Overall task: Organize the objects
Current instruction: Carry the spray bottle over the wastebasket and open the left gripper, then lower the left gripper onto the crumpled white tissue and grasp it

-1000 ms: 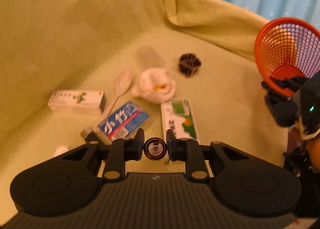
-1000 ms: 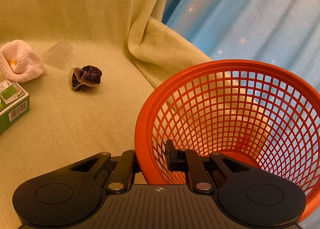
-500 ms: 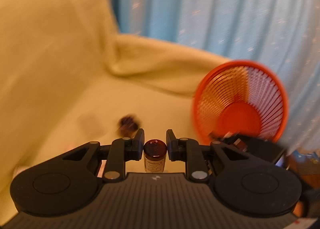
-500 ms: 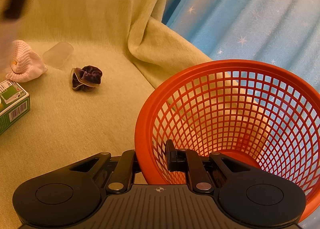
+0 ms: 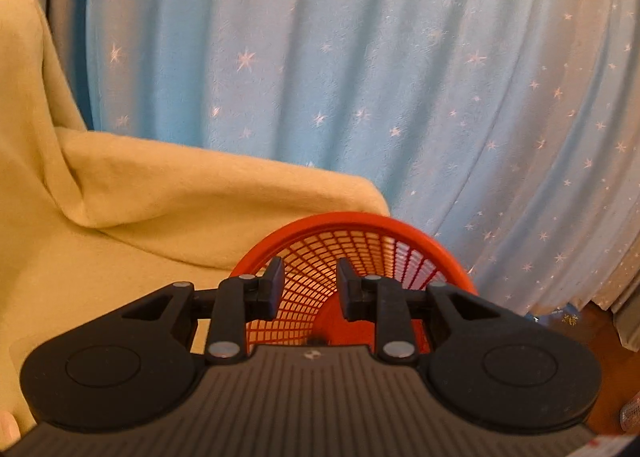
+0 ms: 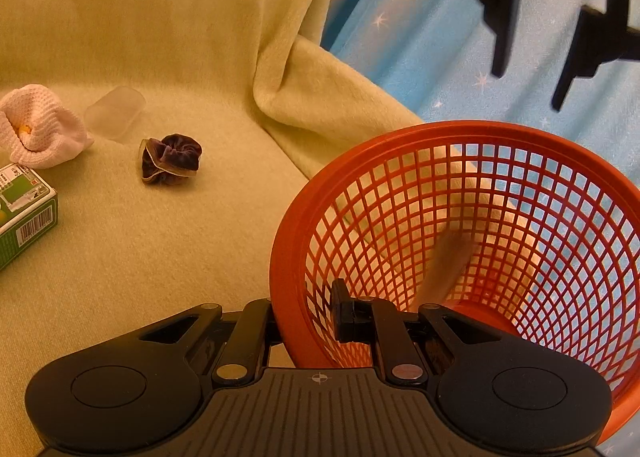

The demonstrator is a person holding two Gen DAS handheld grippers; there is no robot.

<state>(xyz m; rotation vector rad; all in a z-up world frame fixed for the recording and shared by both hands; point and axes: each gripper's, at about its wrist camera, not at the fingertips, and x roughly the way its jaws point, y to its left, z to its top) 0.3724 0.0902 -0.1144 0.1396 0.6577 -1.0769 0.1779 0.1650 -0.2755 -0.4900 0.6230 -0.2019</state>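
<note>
My left gripper [image 5: 310,289] is open and empty above the orange mesh basket [image 5: 360,229]; it also shows from below at the top right of the right wrist view [image 6: 532,69]. A small brown bottle [image 6: 444,269], motion-blurred, is falling inside the basket [image 6: 400,145]. My right gripper [image 6: 306,315] is shut on the basket's rim, one finger outside and one inside. On the yellow-green blanket [image 6: 180,257] lie a dark velvet scrunchie [image 6: 172,157], a pink knitted cloth [image 6: 40,129], a clear plastic case [image 6: 114,117] and a green box [image 6: 24,213].
A blue star-patterned curtain [image 5: 360,77] hangs behind. The blanket rises into a backrest and armrest fold [image 5: 180,193] beside the basket. Wooden floor [image 5: 600,337] shows at the lower right.
My left gripper moved over the basket and opened; the brown bottle left its jaws and is dropping into the basket. My right gripper has kept its hold on the rim.
</note>
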